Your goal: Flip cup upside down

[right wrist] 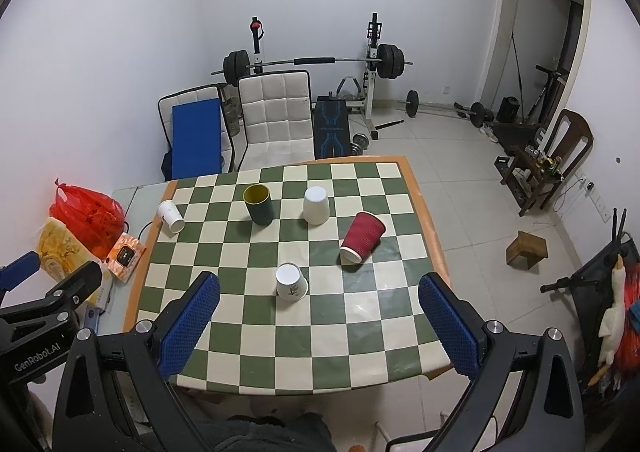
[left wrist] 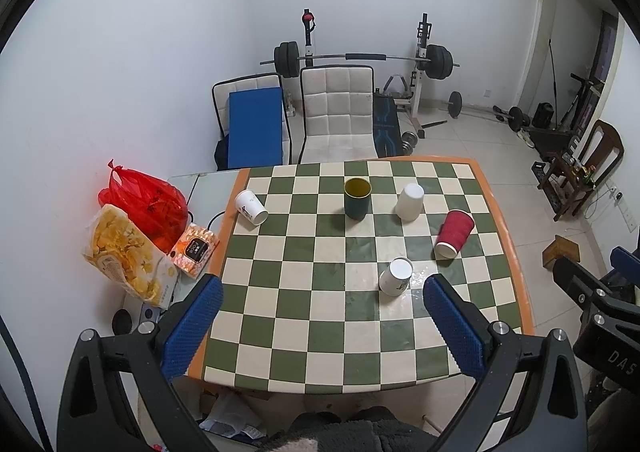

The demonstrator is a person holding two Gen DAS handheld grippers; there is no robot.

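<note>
Several cups are on the checkered table (left wrist: 304, 336) (right wrist: 280, 356). A dark green cup (left wrist: 357, 198) (right wrist: 259, 204) stands upright, mouth up. A plain white cup (left wrist: 409, 202) (right wrist: 316, 205) and a printed white cup (left wrist: 395, 276) (right wrist: 291, 281) stand upside down. A red ribbed cup (left wrist: 455, 233) (right wrist: 362, 237) lies on its side. Another printed white cup (left wrist: 251, 207) (right wrist: 170, 216) lies on its side at the left edge. My left gripper (left wrist: 320, 292) and right gripper (right wrist: 320, 290) are open and empty, held above the table's near side.
A red bag (left wrist: 144, 200), a snack bag (left wrist: 124, 252) and an orange box (left wrist: 194, 250) lie left of the table. Two chairs (left wrist: 338, 112) stand behind it, with weights beyond. A wooden chair (right wrist: 552, 160) and a small stool (right wrist: 526, 250) are to the right.
</note>
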